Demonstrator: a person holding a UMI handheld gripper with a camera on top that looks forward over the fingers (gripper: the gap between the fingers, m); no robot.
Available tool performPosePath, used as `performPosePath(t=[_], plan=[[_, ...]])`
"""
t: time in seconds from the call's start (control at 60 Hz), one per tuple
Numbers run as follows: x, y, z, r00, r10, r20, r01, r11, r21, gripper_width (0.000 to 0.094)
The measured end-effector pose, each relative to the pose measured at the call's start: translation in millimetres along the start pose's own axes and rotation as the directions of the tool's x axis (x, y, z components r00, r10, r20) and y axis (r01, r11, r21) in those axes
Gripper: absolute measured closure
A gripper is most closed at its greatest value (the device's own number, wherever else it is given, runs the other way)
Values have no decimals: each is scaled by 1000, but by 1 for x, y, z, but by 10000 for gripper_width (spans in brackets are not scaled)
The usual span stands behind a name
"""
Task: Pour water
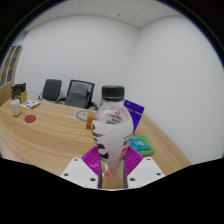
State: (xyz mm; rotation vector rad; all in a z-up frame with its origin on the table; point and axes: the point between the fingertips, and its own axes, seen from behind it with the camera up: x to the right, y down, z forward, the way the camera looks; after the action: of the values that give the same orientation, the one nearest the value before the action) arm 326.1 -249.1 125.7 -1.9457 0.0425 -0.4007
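My gripper [112,160] is shut on a clear plastic water bottle [112,128] with a white cap and a printed label. The purple pads [93,155] press on both sides of its lower body. The bottle stands upright in the fingers, lifted above the wooden table [55,135]. A small cup [16,104] stands far off on the table's left end. A small orange object [93,117] sits on the table just behind the bottle.
Two black office chairs [66,93] stand behind the table by the white wall. A red coaster-like disc [32,119] lies on the table at the left. A teal and purple packet [142,142] lies at the table's right edge.
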Motion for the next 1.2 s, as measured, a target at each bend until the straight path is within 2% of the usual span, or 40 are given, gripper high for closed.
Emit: performPosePath(t=[0.217,0.333,0.433,0.55,0.65,0.733,0.833,0.933,1.067,1.2], plan=[[-48,-139,3,937,-269,-224,286,957,45,659],[-104,-213,9,818,-474,-325,507,862,18,659],[-174,-256,24,706,-616,-348,655,755,-7,658],[-269,-290,36,482,-800,-356,853,522,-18,660],[-351,-298,52,271,-892,-362,955,295,-12,660],[-401,-288,70,89,-932,-351,993,111,-43,661],[-449,-271,89,-141,-932,-334,989,-120,-82,659],[-478,-252,105,-304,-899,-314,953,-286,-103,661],[-490,-234,114,-322,-906,-275,947,-308,-91,660],[-492,-240,108,-211,-936,-281,977,-213,-24,660]])
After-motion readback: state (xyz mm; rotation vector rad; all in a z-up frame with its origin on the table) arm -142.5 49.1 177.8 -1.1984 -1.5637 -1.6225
